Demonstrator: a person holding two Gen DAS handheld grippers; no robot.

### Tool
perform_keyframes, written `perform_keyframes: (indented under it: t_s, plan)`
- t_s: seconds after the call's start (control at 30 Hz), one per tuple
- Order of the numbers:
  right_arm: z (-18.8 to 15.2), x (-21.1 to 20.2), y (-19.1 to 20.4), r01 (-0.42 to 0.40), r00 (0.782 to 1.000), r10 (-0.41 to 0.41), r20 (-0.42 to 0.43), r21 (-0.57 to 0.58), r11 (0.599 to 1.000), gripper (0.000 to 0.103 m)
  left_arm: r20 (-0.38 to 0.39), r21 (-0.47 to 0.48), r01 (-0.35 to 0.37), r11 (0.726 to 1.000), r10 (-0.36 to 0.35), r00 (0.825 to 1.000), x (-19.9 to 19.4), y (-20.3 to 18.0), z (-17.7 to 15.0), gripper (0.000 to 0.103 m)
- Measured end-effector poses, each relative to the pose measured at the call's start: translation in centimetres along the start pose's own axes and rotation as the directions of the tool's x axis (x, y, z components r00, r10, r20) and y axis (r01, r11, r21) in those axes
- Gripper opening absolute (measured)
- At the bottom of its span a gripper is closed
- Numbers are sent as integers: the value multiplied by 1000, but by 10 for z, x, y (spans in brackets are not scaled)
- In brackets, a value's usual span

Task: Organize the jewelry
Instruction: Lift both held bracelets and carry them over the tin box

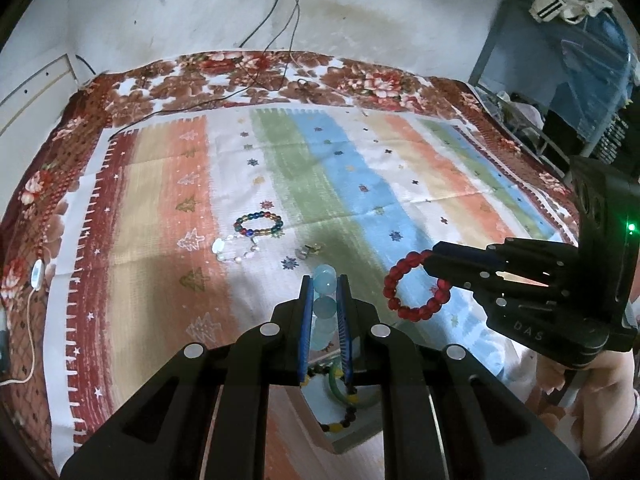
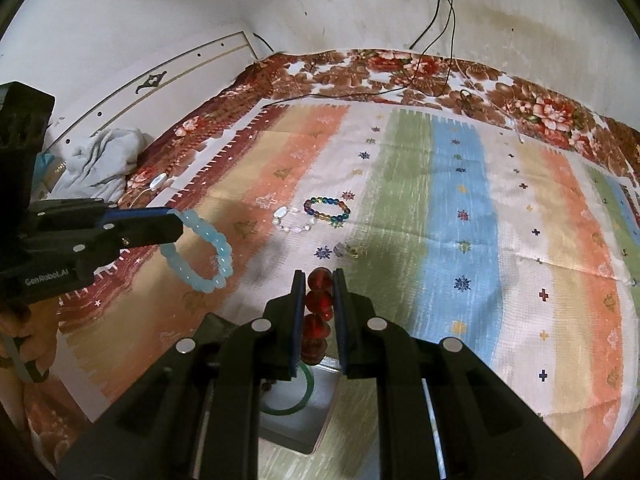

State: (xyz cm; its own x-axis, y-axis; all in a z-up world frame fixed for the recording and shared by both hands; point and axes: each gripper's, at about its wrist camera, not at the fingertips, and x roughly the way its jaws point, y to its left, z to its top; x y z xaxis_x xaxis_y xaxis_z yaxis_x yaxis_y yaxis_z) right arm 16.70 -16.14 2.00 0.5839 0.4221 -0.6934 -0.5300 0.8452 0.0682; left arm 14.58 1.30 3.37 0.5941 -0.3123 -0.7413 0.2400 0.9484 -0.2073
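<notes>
My left gripper (image 1: 324, 280) is shut on a light blue bead bracelet (image 1: 325, 308), which hangs above the striped cloth; the right wrist view shows that loop (image 2: 204, 252) dangling from the left gripper (image 2: 178, 224). A red bead bracelet (image 2: 319, 302) is pinched in my shut right gripper (image 2: 318, 276), and it shows as a ring (image 1: 416, 286) in the left wrist view. A multicoloured bead bracelet (image 2: 327, 210), a white pearl bracelet (image 2: 294, 222) and small pieces (image 2: 350, 250) lie on the cloth. Under both grippers sits a grey box (image 2: 296, 438) holding a green bangle (image 2: 294, 406).
The striped cloth (image 1: 360, 184) covers a floral bedspread (image 1: 240, 76). Black cables (image 1: 276, 20) run from a wall socket onto the bed's far edge. A crumpled grey cloth (image 2: 100, 160) lies at far left, a blue rack (image 1: 560, 60) stands at right.
</notes>
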Motion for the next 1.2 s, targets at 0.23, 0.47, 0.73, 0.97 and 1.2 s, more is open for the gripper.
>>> perform_keyframes:
  t_s: [0.23,0.47,0.73,0.97,1.2]
  plan:
    - [-6,-18,5,-6,999,6,53,1,1000,15,18,10,16,1000,-16,1000,-13,-10,-12,11]
    - [-17,-30,11,-18,997,19,74,-3,1000,15,19,17,33,999,-34,999,-20,-18,-27,11]
    - [-34,-42,21,-43,997,43,70,-11,999,15,9,10,49,999,-50,999,-24,-22,-47,11]
    - [-42,-41,30,-55,997,56,53,-25,998,15,-8,21,54,998,-54,999,-22,-30,-58,11]
    - [-44,-38,31,-70,997,71,41,-30,997,15,-19,27,54,998,-53,998,-17,-33,-60,11]
